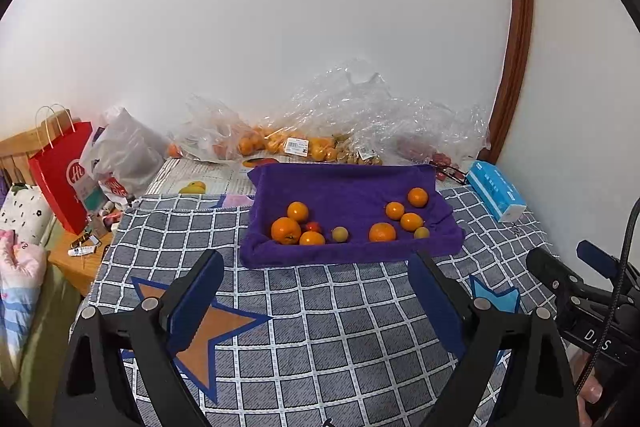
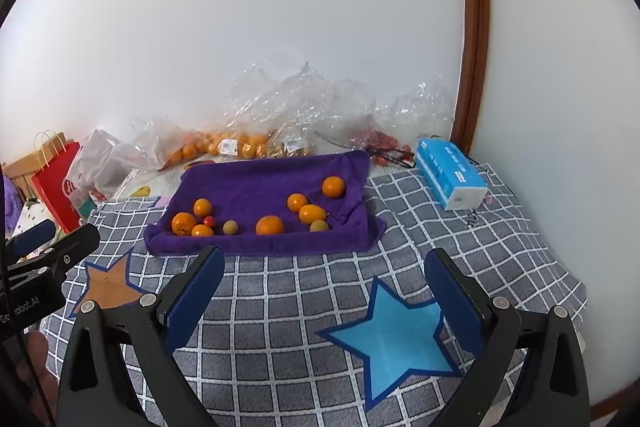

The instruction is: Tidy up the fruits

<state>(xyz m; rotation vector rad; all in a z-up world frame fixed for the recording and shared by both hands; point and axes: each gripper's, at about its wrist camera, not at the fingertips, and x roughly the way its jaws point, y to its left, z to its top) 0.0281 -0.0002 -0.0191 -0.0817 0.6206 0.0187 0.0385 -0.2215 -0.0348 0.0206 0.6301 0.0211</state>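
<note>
A purple towel (image 1: pixel 344 187) (image 2: pixel 260 183) lies on the checked cloth and holds several oranges, such as a big one at the left (image 1: pixel 285 230) (image 2: pixel 183 223) and one in the middle (image 1: pixel 382 232) (image 2: pixel 269 225). A small red fruit (image 1: pixel 313 226) (image 2: pixel 208 221) and two greenish-yellow fruits (image 1: pixel 340 234) (image 2: pixel 230 227) lie among them. My left gripper (image 1: pixel 316 259) is open and empty, short of the towel's near edge. My right gripper (image 2: pixel 326 259) is open and empty, also short of the towel.
Clear plastic bags with more oranges (image 1: pixel 280 143) (image 2: pixel 224 145) lie against the wall behind the towel. A blue tissue box (image 1: pixel 496 189) (image 2: pixel 450 173) sits at the right. A red paper bag (image 1: pixel 62 171) (image 2: pixel 56 183) stands at the left. Orange (image 1: pixel 200 331) and blue (image 2: pixel 396 339) stars mark the cloth.
</note>
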